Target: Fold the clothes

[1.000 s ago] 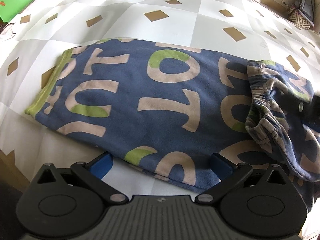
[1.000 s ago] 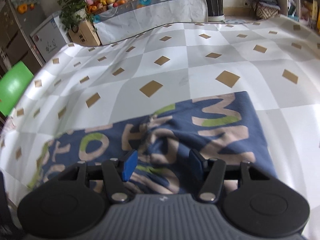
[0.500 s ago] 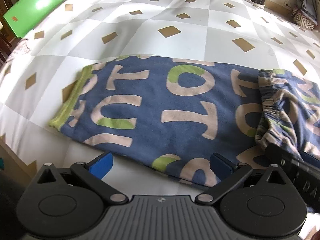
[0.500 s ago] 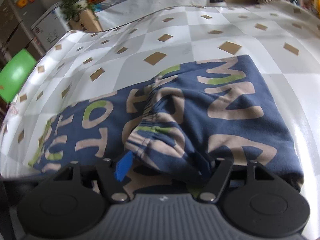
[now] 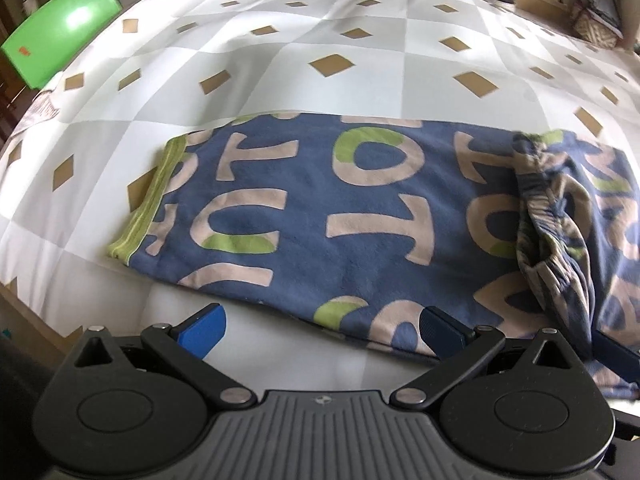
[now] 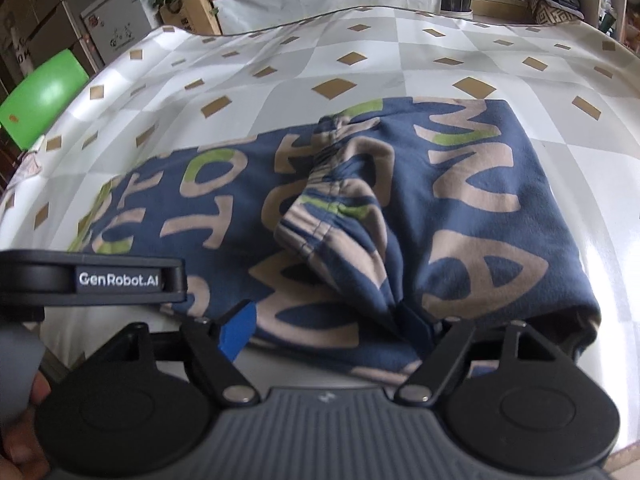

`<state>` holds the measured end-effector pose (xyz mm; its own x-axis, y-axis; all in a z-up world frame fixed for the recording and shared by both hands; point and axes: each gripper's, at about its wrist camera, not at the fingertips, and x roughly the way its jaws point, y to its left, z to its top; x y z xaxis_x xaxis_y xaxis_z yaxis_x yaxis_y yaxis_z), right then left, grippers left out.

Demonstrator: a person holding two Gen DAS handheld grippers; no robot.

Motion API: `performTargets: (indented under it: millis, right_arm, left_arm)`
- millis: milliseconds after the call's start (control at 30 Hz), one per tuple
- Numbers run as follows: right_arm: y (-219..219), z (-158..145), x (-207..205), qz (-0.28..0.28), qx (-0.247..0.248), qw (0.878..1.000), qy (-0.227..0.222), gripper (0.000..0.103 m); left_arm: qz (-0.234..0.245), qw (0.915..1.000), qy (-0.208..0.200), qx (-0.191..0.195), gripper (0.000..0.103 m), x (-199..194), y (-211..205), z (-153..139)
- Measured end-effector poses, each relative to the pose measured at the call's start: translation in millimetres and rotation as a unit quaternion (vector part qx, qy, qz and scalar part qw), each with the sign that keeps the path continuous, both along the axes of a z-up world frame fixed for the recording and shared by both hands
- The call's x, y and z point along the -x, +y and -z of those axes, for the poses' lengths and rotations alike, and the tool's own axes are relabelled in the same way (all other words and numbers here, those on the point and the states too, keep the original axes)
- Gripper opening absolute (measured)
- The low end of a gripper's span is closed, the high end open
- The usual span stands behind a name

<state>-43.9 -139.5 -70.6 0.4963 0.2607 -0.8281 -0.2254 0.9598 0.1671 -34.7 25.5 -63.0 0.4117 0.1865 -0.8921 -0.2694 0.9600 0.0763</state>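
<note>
Blue trousers (image 5: 360, 216) with beige letters and green patches lie flat on the checked tablecloth (image 5: 320, 32), green cuff to the left. Their elastic waist end (image 6: 340, 216) is folded over onto the right part. My left gripper (image 5: 322, 332) stands open at the cloth's near edge, its right finger just over the hem and nothing pinched. My right gripper (image 6: 326, 328) is at the folded end with its jaws opening. Its left pad (image 6: 238, 330) is clear of the fabric, and the fold drapes loosely over its right finger. The left gripper's body (image 6: 92, 276) shows beside it.
A green chair (image 5: 60, 48) stands past the table's left corner. Beyond the far edge are a cardboard box with plants (image 6: 188, 4), a covered counter with fruit, and a patterned basket (image 5: 596, 28). The table's near edge runs just under both grippers. A hand (image 6: 20, 420) holds the left gripper.
The right gripper's jaws have widened and it has drawn back toward the near edge, leaving the waist end folded on the trousers. The left gripper has pulled back a little, still open.
</note>
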Motion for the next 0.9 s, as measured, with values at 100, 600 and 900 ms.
performTargets:
  millis: [100, 600, 900]
  right_arm:
    - [0, -2, 7, 0.002, 0.002, 1.000, -0.001, 0.077]
    - [-23, -15, 19, 0.089, -0.041, 0.995, 0.025, 0.077]
    - [-77, -8, 16, 0.263, -0.077, 0.960, 0.048, 0.077]
  left_arm:
    - [0.005, 1.0000, -0.002, -0.001, 0.103, 3, 0, -2]
    - [0.001, 0.9998, -0.003, 0.019, 0.103, 2, -3, -7]
    - [0.032, 0.9988, -0.018, 0.031, 0.103, -22, -33, -23]
